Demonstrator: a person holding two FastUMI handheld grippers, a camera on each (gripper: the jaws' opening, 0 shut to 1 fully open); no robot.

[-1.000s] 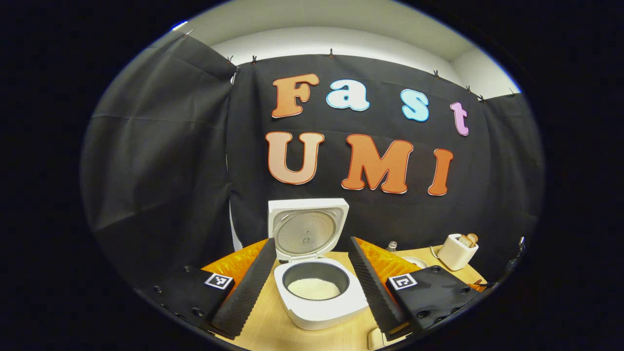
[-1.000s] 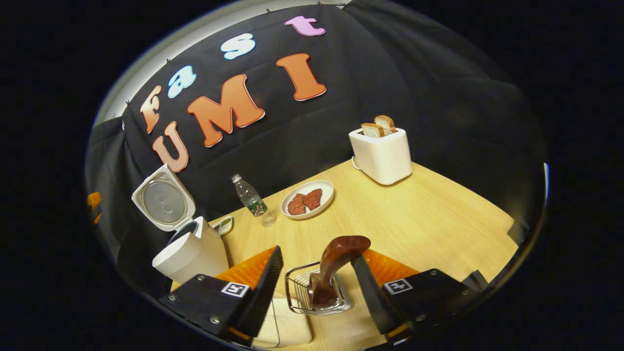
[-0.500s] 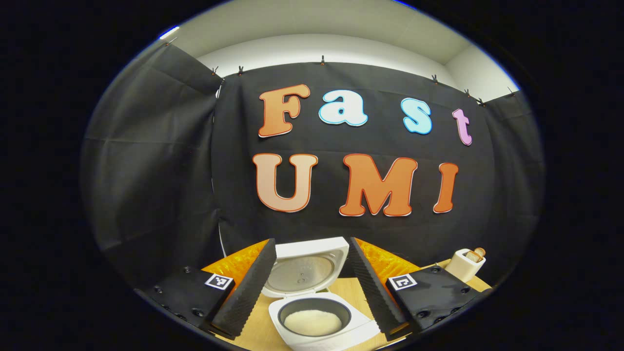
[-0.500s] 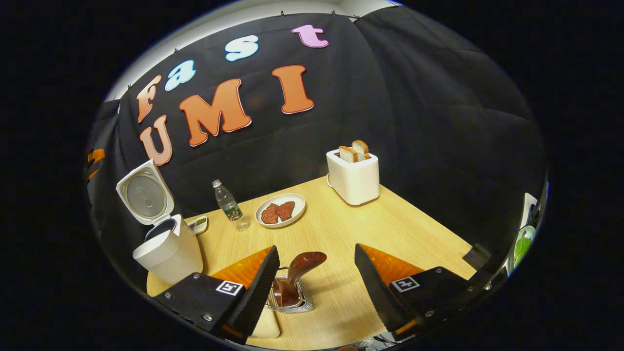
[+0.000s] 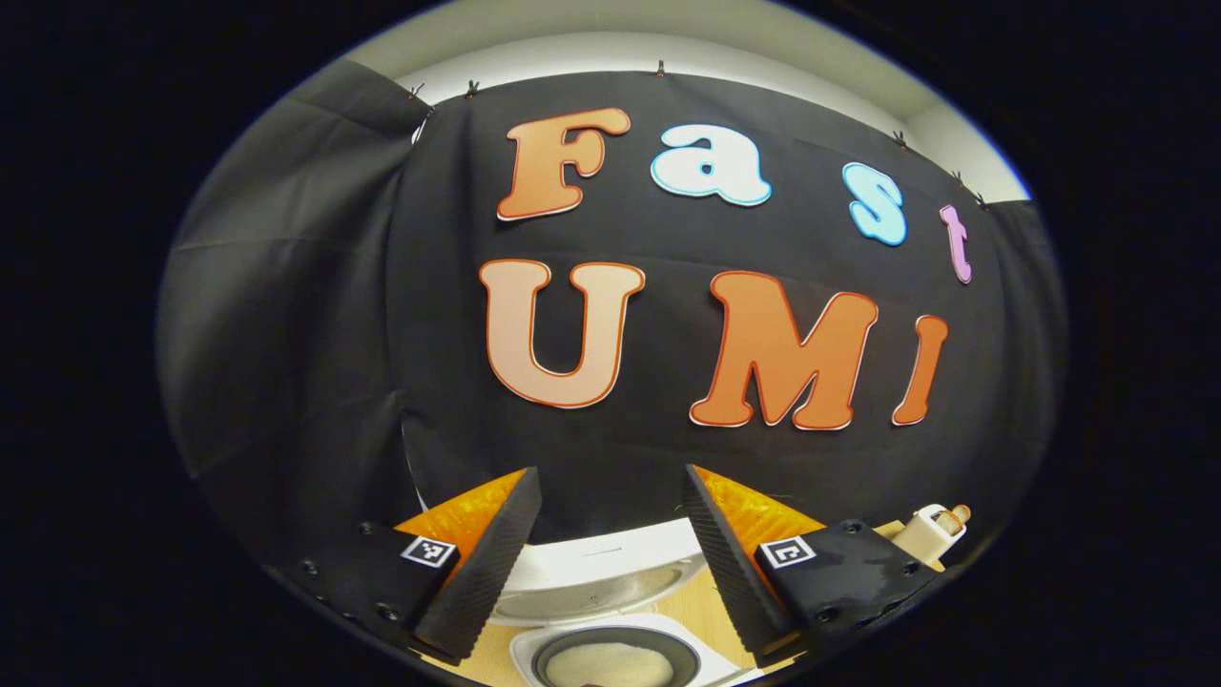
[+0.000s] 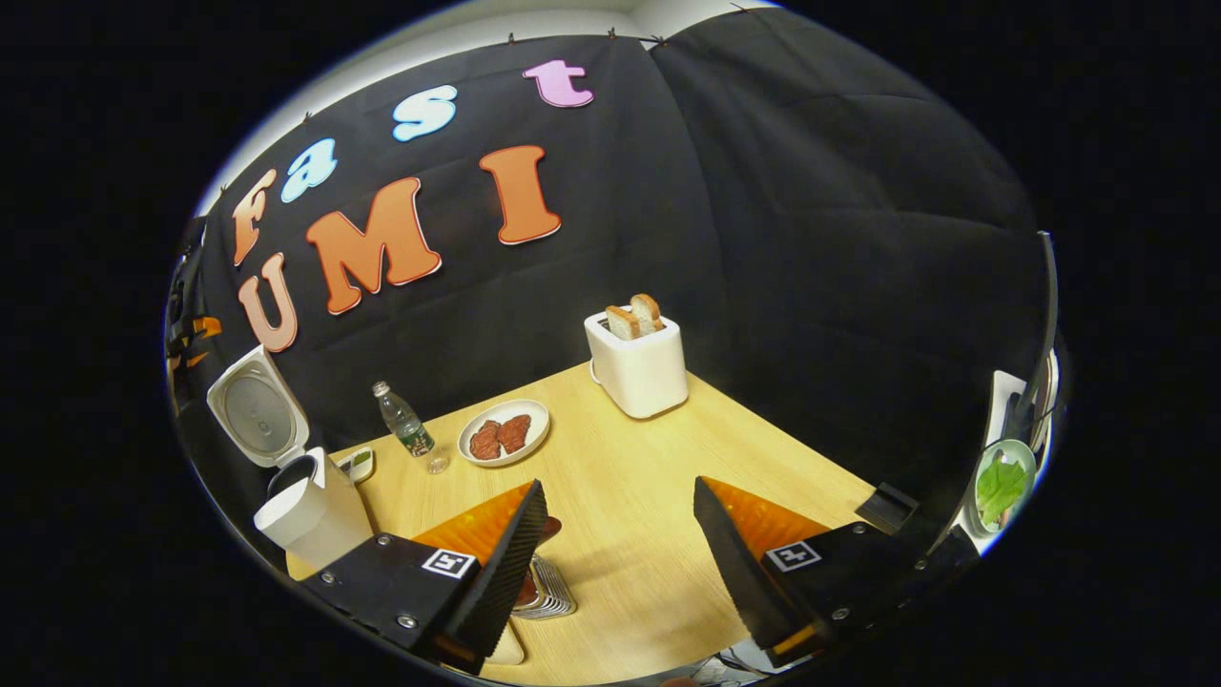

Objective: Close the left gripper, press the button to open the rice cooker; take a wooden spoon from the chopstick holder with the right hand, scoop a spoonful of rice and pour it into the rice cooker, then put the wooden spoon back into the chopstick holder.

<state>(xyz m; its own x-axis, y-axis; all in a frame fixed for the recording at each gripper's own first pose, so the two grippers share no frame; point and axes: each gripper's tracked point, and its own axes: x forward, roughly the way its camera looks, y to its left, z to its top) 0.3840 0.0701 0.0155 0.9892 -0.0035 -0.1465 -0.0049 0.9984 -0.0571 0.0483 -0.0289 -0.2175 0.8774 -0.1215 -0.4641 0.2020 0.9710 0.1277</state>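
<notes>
The white rice cooker (image 5: 610, 572) stands with its lid up, and white rice (image 5: 603, 663) lies in its pot at the bottom edge of the left gripper view. My left gripper (image 5: 610, 472) hangs open above it, empty. In the right gripper view the cooker (image 6: 310, 510) is at the far left, lid (image 6: 256, 415) raised. The wire chopstick holder (image 6: 548, 592) holds the wooden spoon (image 6: 548, 527), both partly hidden behind one of my fingers (image 6: 506, 563). My right gripper (image 6: 620, 484) is open and empty, to the right of the holder.
On the wooden table (image 6: 668, 534) are a water bottle (image 6: 405, 434), a plate of brown patties (image 6: 504, 439), a white toaster with bread (image 6: 637, 363) and a small dish (image 6: 358, 465). A bowl of greens (image 6: 1002, 482) sits at the far right. The toaster (image 5: 930, 534) shows beside the left gripper.
The left gripper view has tipped upward, so the cooker slid to its bottom edge. The right gripper drew back and to the right of the holder; the spoon stays in it.
</notes>
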